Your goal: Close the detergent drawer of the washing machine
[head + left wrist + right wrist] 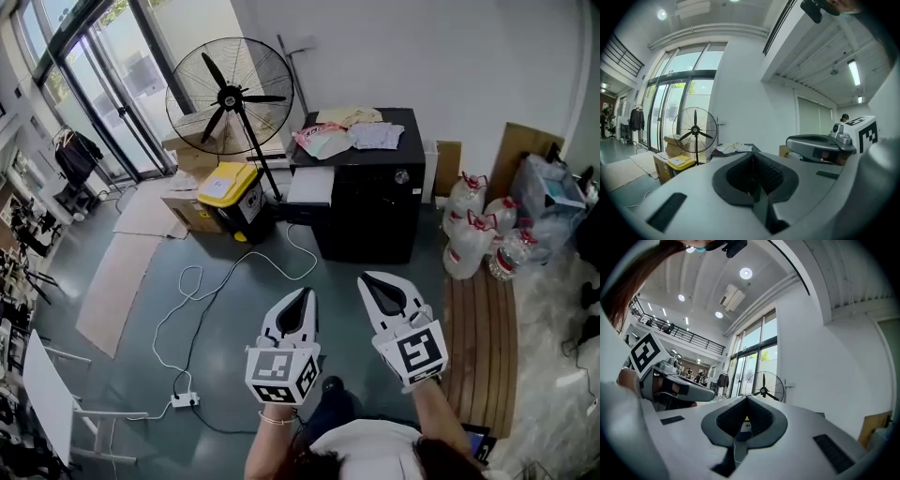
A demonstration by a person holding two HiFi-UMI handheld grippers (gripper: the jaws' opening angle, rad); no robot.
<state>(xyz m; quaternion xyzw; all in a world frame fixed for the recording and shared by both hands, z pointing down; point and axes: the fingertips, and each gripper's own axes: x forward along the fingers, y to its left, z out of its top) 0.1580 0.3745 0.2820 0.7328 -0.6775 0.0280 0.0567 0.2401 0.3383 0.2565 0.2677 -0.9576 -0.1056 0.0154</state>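
A black washing machine stands against the far wall, with clothes piled on top. At its upper left corner a light grey detergent drawer sticks out, open. Both grippers are held side by side in front of me, well short of the machine and pointing toward it. My left gripper is shut with nothing in it, and so is my right gripper. In the left gripper view the left gripper has its jaws closed together, with the machine far off. In the right gripper view the right gripper is also closed and empty.
A large pedestal fan and a yellow-lidded bin stand left of the machine, beside cardboard boxes. A white cable runs across the floor to a power strip. Water jugs and a wooden pallet are on the right.
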